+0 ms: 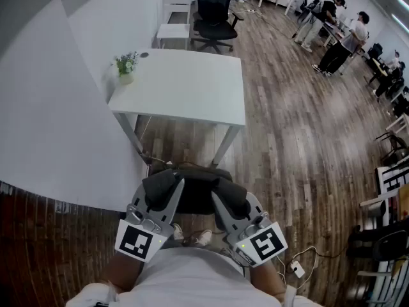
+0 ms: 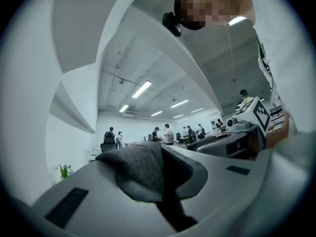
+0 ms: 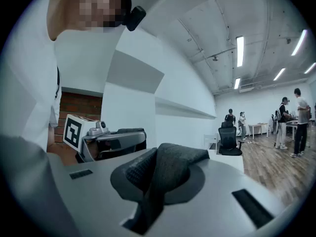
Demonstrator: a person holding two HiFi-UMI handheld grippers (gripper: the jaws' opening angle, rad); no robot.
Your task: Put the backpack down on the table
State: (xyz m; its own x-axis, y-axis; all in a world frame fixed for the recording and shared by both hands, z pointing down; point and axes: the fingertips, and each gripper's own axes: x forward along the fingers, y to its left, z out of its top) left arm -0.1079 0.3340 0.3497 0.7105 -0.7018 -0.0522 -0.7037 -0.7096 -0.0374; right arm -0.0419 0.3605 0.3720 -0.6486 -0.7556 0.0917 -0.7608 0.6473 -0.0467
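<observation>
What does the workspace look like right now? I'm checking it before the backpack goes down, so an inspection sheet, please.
Surface: white table, mostly bare.
Job's things: backpack off the table, held between both tools.
Clutter: small plant at the table's left corner.
Tools: left tool and right tool each shut on backpack fabric.
Cables: white cable on the floor, right.
Surroundings: office chair beyond table; people far right.

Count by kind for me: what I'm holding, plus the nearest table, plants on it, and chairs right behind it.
backpack: 1
white table: 1
potted plant: 1
black office chair: 1
white chair: 1
Total: 5
</observation>
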